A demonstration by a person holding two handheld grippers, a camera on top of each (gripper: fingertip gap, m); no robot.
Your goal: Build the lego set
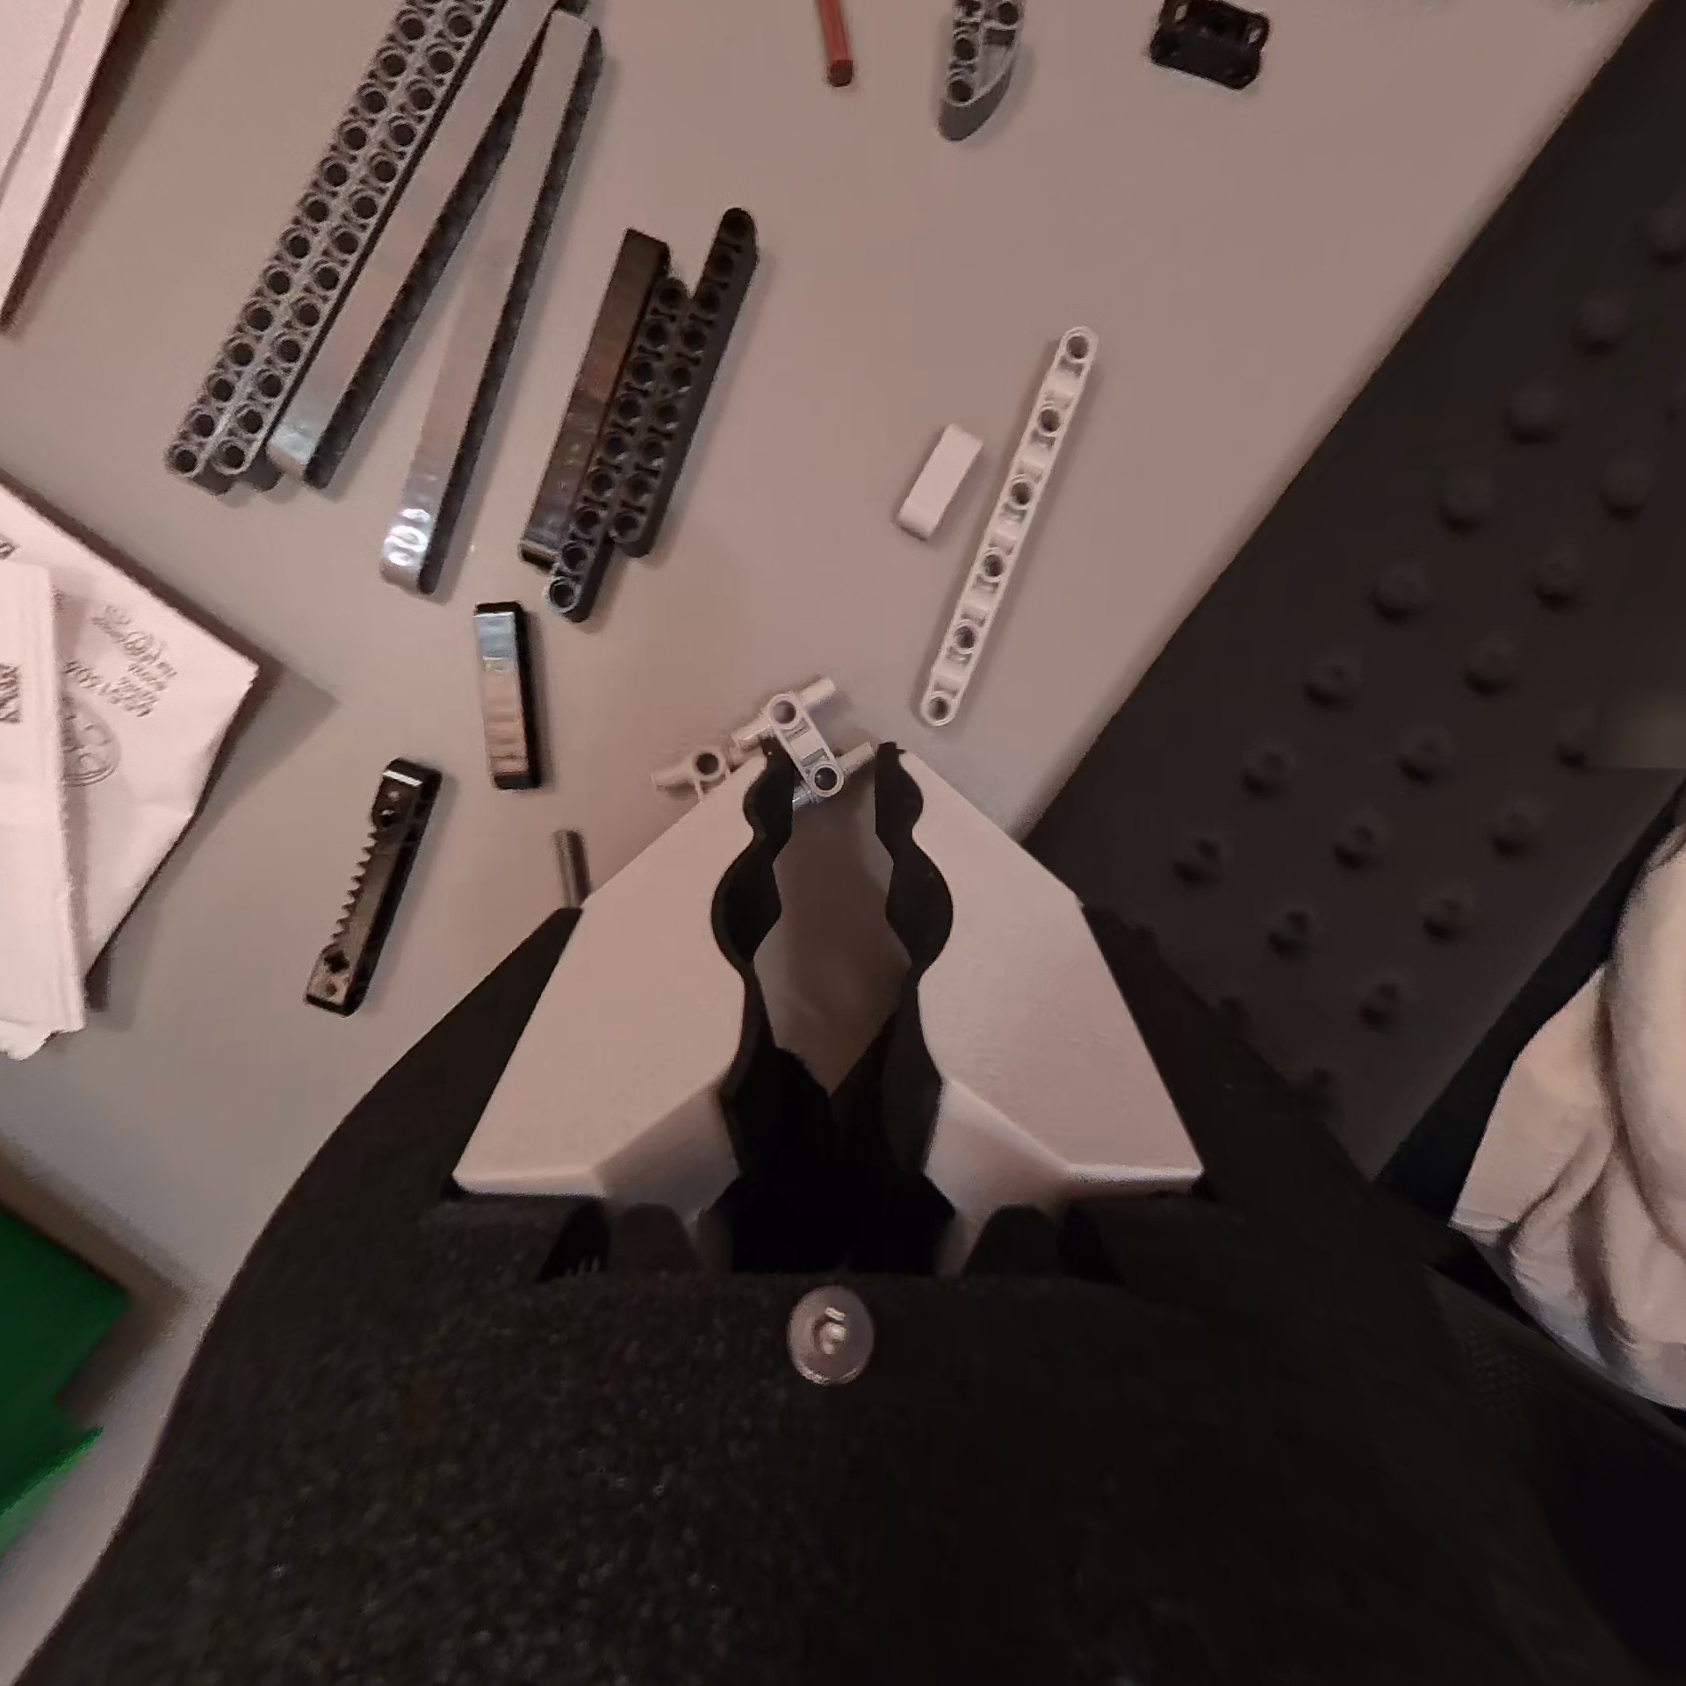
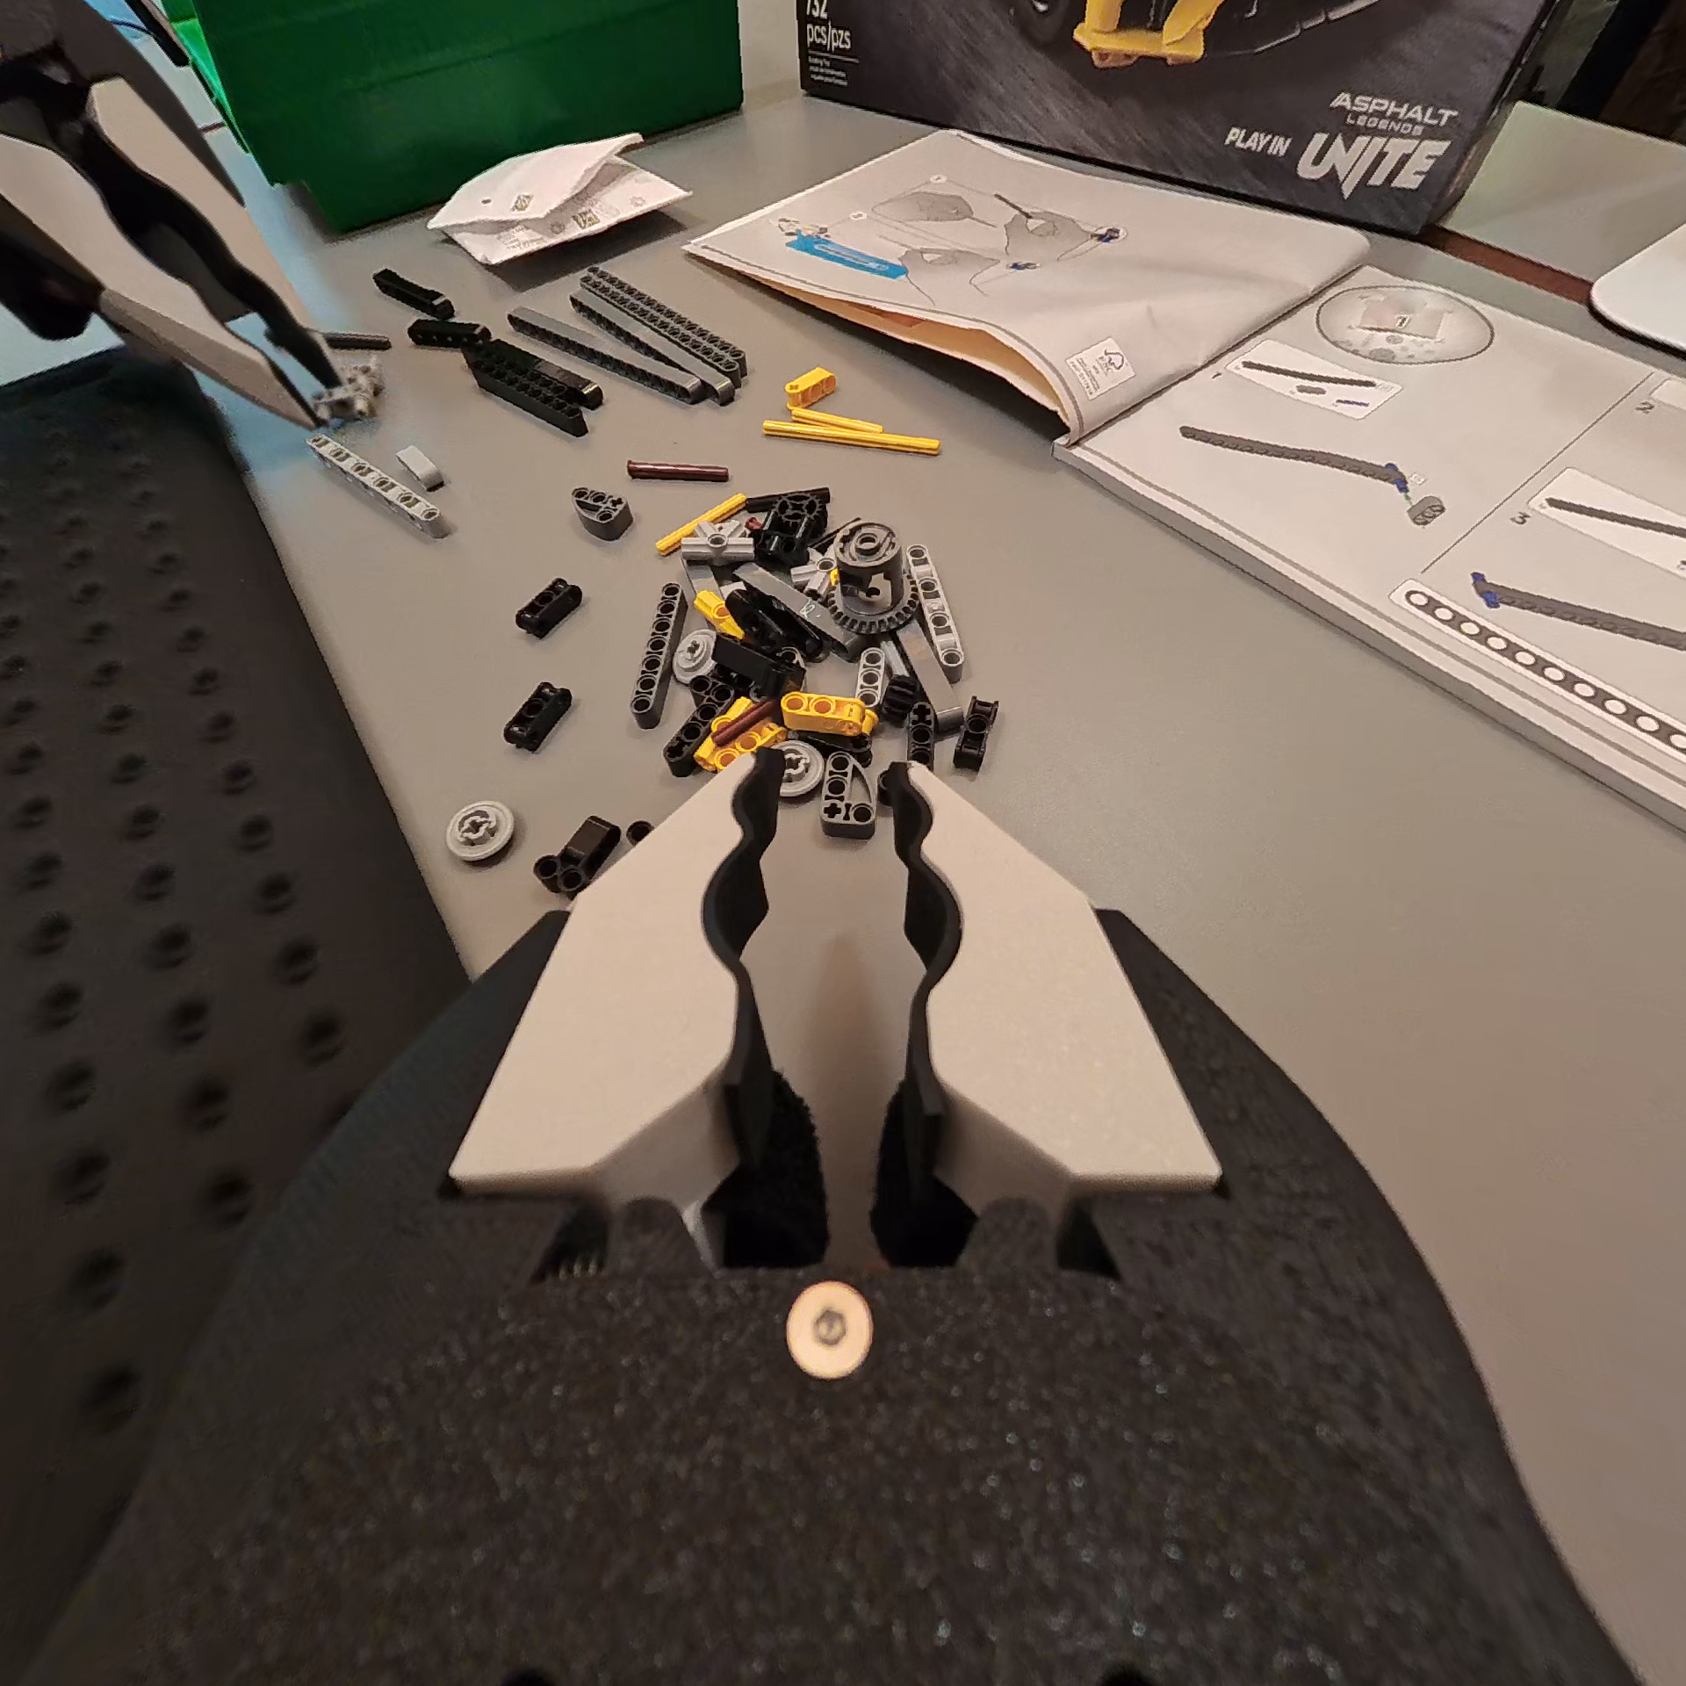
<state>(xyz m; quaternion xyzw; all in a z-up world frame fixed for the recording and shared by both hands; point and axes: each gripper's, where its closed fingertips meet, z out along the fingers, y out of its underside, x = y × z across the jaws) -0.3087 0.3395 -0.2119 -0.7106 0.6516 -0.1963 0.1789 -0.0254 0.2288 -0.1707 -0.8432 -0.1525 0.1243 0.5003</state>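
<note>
Nudging pale holed connector [image 1: 803,744], ridged left claw [image 1: 832,762].

You see dim, warm light in the left wrist view, glare on the glossy beams [image 1: 429,511]; the right view is brighter; both bend and blur at edges

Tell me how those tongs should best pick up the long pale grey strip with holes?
Probably across its narrow width near the middle, coming straight down. The pale grey strip lies flat on the table, thin and long, with only the small white block close on one side.
</note>
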